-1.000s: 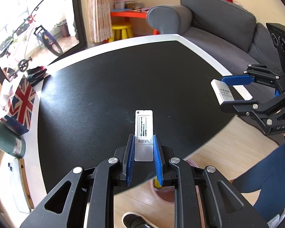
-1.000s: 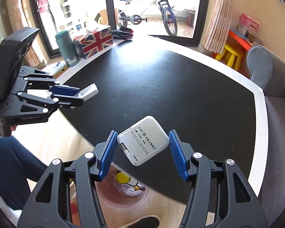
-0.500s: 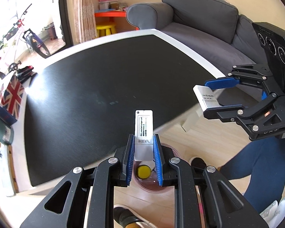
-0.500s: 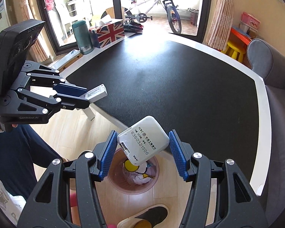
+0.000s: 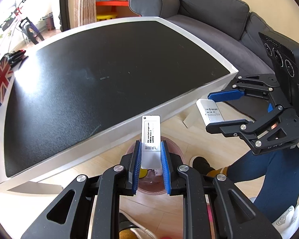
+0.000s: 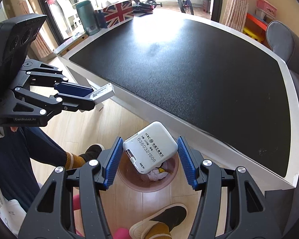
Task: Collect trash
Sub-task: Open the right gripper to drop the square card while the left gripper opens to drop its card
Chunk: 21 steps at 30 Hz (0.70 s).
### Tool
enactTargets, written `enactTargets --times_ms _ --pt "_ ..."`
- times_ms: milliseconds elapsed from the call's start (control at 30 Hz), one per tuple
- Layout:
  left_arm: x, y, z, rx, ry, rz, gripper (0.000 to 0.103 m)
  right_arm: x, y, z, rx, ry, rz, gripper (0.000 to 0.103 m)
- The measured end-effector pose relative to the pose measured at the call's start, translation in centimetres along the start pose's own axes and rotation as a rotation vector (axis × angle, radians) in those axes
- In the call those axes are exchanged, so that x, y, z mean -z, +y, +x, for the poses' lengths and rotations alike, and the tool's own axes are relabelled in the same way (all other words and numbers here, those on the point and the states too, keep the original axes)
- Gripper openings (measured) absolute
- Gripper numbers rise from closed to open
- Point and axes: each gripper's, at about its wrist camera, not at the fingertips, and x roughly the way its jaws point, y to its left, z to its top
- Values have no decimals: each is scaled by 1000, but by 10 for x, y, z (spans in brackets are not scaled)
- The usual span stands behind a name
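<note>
My left gripper (image 5: 149,155) is shut on a slim white USB stick (image 5: 151,137) with printed text. It also shows in the right wrist view (image 6: 102,95). My right gripper (image 6: 149,155) is shut on a square white bank token (image 6: 150,152), held by its corners; it also shows in the left wrist view (image 5: 209,112). Both hang over a pink waste bin (image 6: 171,177) on the wooden floor, with crumpled paper and something yellow inside. The bin (image 5: 173,145) lies partly hidden behind my left fingers.
A black-topped table with a white rim (image 6: 181,107) stands just beyond the bin. A Union Jack tissue box (image 6: 117,14) and a green flask (image 6: 87,18) sit at its far edge. A grey sofa (image 5: 209,20) is right. The person's legs and slippers (image 6: 159,225) are close to the bin.
Both grippers have drawn back off the table edge and down over the bin, each still holding its item. The bin has come into full view below them.
</note>
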Motion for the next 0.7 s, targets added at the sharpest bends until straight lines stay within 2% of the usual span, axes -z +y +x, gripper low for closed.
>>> enactTargets --times_ms 167,200,267,367,500,700 --pt "1 -3 2 6 7 2 19 0 4 6 -20 5 -18 57" --pt "1 -3 3 7 9 3 19 0 4 7 -20 1 -17 59" --pt "0 -4 5 11 11 3 19 1 2 8 -18 -6 -7 82" --pt "-1 -5 7 13 14 7 19 2 0 5 -13 -25 -1 90" --pt "1 -6 6 16 19 11 19 3 -5 6 -2 -23 18 95" --pt "0 -9 11 17 29 21 19 4 -11 1 12 -33 42 96"
